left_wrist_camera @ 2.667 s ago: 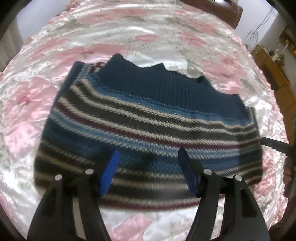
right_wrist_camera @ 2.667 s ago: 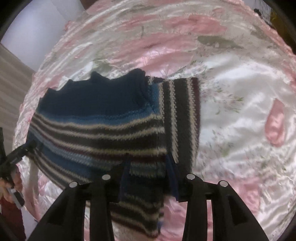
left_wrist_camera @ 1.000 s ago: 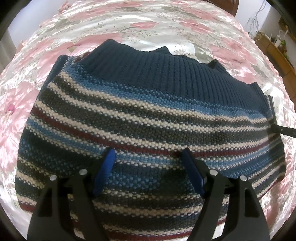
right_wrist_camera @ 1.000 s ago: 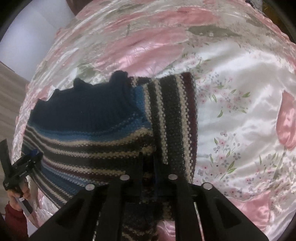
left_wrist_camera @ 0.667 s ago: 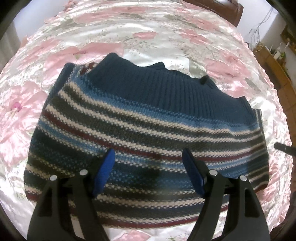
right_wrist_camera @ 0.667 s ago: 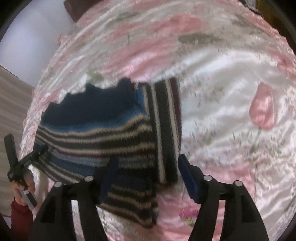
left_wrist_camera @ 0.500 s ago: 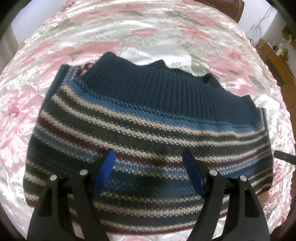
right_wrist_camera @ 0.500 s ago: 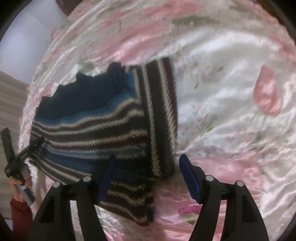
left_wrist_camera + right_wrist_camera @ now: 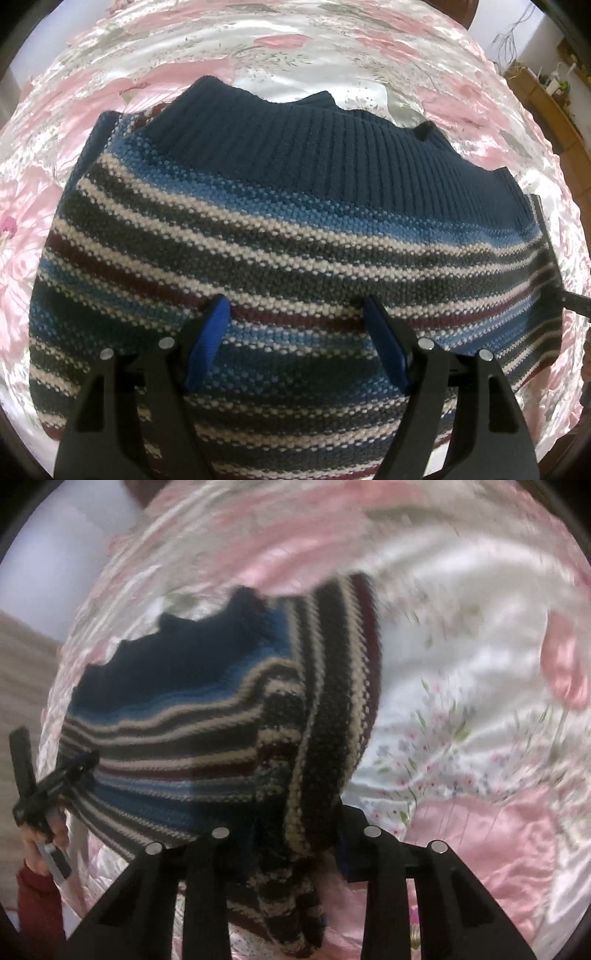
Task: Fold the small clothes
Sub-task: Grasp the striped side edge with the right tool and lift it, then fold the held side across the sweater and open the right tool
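A knitted sweater with a navy ribbed band and blue, cream, grey and maroon stripes (image 9: 192, 716) lies on a shiny satin bedspread with pink flowers (image 9: 480, 709). At six o'clock the black right gripper (image 9: 295, 834) has its fingers either side of a bunched fold. At eight o'clock the left gripper (image 9: 79, 764) touches the sweater's edge, held by a hand (image 9: 38, 834) in a red sleeve (image 9: 37, 904).
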The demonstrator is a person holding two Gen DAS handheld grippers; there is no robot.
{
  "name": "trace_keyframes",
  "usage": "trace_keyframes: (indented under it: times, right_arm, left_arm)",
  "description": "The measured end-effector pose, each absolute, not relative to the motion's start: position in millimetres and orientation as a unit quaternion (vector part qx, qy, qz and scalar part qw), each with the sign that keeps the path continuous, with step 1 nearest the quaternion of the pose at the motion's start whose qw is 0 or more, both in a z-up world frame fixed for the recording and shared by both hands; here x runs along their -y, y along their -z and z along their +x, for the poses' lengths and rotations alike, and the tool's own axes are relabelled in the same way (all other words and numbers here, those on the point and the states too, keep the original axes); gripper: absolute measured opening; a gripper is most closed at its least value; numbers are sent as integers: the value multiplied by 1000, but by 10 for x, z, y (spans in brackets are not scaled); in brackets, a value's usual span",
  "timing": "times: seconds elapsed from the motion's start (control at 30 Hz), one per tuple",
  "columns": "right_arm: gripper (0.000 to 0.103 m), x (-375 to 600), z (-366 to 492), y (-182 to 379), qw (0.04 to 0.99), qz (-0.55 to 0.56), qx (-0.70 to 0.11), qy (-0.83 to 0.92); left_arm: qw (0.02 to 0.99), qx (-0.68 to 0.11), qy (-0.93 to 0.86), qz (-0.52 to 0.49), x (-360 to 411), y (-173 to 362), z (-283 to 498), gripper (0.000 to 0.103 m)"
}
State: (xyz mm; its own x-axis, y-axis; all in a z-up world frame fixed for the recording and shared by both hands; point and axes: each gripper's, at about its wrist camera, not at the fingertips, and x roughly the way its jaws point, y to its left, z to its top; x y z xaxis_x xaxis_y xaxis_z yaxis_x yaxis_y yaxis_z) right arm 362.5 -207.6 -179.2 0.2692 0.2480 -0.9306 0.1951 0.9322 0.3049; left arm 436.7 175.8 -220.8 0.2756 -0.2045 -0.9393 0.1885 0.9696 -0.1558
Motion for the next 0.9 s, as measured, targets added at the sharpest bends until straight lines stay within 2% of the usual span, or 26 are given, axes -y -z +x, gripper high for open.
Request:
trace_keyframes:
  times: [0.27,0.4,0.53,0.77,0.9]
  right_arm:
    - [33,2258,3546,2159,752,235,-616,7]
    - [33,2141,3573,2146,757,206,-620,25]
    - [33,2158,3615,2092,743,228,-628,40]
    - [32,1753,3718,1369,775,234,-587,-14]
    - [32,1174,3910,1056,790,190,-580,-56]
  left_arm:
    - [802,-585,123,8,-1732,2243,4365,75]
    - [805,-582,118,12,-1700,2265,4364,77]
    - [799,-589,119,11,-1700,2213,4379,78]
    - [806,-572,143,-52,-2093,1705,4350,78]
    - [813,-565,133,-51,-2378,1580,4285,78]
